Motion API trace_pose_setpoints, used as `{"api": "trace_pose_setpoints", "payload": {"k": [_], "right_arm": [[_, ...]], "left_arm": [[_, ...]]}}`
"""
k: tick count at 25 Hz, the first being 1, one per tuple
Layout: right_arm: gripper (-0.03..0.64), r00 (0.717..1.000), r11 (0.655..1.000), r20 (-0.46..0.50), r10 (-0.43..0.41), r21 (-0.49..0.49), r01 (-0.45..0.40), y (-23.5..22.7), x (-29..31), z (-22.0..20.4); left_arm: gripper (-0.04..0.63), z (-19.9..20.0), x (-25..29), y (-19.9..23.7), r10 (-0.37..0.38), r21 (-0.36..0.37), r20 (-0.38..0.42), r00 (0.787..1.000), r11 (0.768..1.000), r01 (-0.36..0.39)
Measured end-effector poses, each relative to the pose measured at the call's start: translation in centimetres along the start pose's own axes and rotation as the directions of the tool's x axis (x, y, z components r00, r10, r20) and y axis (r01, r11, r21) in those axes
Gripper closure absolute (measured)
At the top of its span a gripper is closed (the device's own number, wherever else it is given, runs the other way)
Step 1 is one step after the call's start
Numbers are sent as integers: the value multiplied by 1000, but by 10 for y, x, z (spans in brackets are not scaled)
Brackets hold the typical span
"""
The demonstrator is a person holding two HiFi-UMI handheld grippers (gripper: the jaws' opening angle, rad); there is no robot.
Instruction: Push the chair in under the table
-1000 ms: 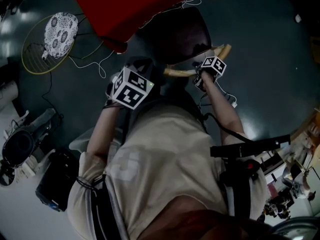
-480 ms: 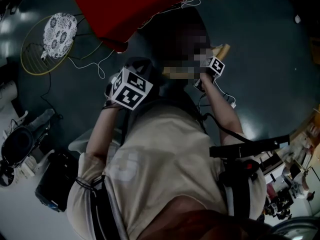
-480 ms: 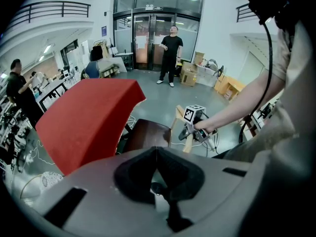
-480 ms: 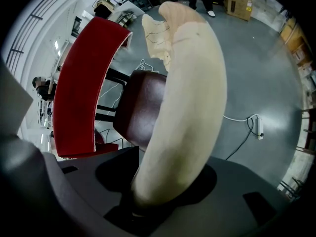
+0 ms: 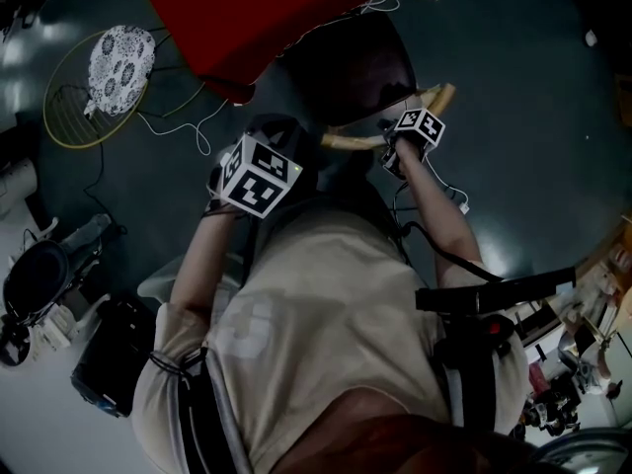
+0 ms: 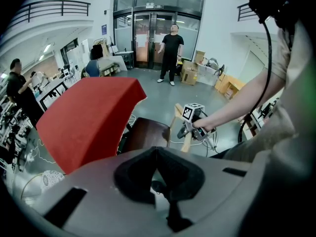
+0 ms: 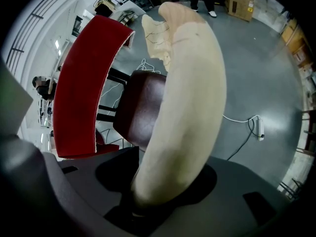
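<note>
— Where did we find the dark brown-seated chair (image 5: pixel 346 67) with the pale curved wooden backrest (image 5: pixel 434 97)?
— At the edge of the red-cloth-draped surface (image 5: pixel 257 18), with the backrest on the side away from it.
— And our fingers?
— The right gripper (image 5: pixel 391 156) had its fingers clasped on that backrest. The left gripper (image 6: pixel 157 162) had its fingers closed on nothing, near that surface.

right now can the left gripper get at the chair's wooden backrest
Probably yes: the left gripper hangs beside the wooden backrest, nothing visible between them. Its jaws are shut and would need opening. The right gripper clamps it further along.
</note>
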State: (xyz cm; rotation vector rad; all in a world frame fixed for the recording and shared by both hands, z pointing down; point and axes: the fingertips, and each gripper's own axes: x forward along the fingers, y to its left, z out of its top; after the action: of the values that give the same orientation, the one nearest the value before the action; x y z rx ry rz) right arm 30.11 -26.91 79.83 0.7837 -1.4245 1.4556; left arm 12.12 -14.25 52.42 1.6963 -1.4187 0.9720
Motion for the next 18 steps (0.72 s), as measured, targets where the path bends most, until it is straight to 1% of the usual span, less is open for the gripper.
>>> {"api": "trace_pose_setpoints", "payload": {"k": [18], "right_arm": [[407, 1000, 1000, 8, -15, 20, 15, 0, -3, 0]], "left_arm": [[588, -11, -5, 5, 10, -37, -2, 1000, 999, -10]]}}
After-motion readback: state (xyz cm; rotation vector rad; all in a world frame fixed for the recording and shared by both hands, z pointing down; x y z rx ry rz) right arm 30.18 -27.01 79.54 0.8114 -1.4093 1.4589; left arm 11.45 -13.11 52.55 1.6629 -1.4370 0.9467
